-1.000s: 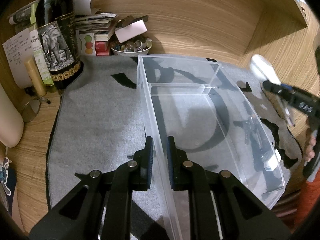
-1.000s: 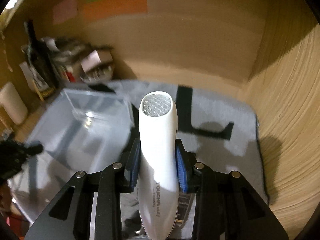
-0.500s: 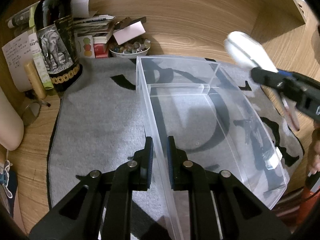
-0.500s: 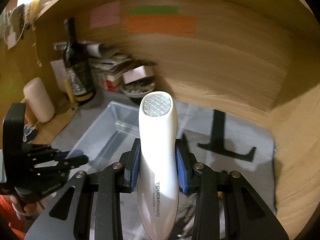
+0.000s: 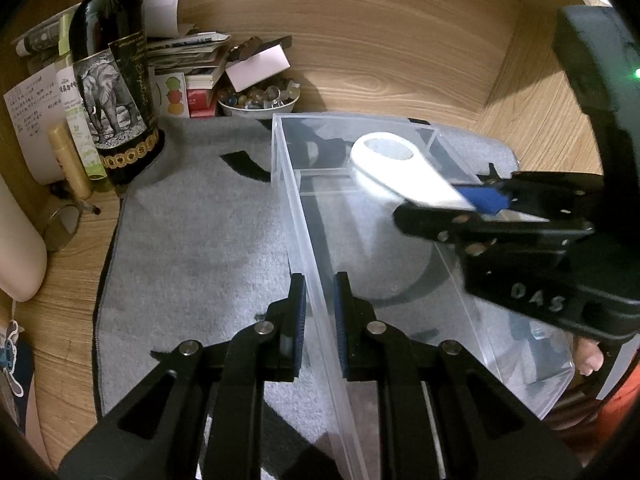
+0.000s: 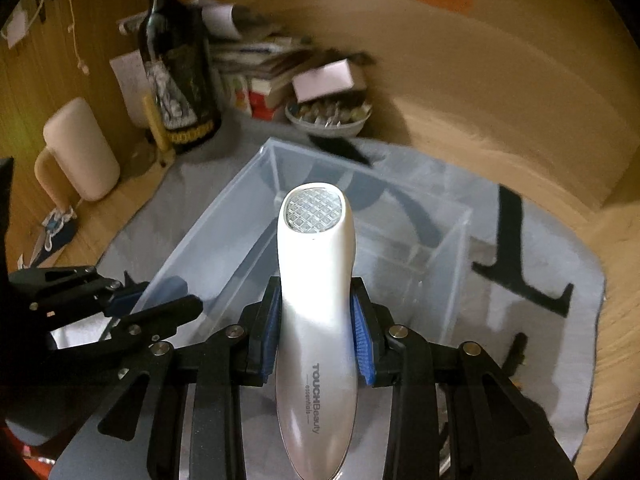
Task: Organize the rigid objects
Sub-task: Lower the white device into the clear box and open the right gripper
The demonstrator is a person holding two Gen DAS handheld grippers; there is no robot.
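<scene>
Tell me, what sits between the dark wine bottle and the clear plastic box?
Only bare grey mat lies between the wine bottle and the clear box, best seen in the left wrist view.

The white device [image 6: 316, 312] reads "TOUCHBeauty" with "essentials" beneath it, printed along its handle. The right gripper [image 5: 486, 206] shows raised letters "DAS" on its black body. Left of the device, the bottle [image 5: 116, 92] has an elephant label; its gold script and the handwritten note beside it are too small to read.
</scene>
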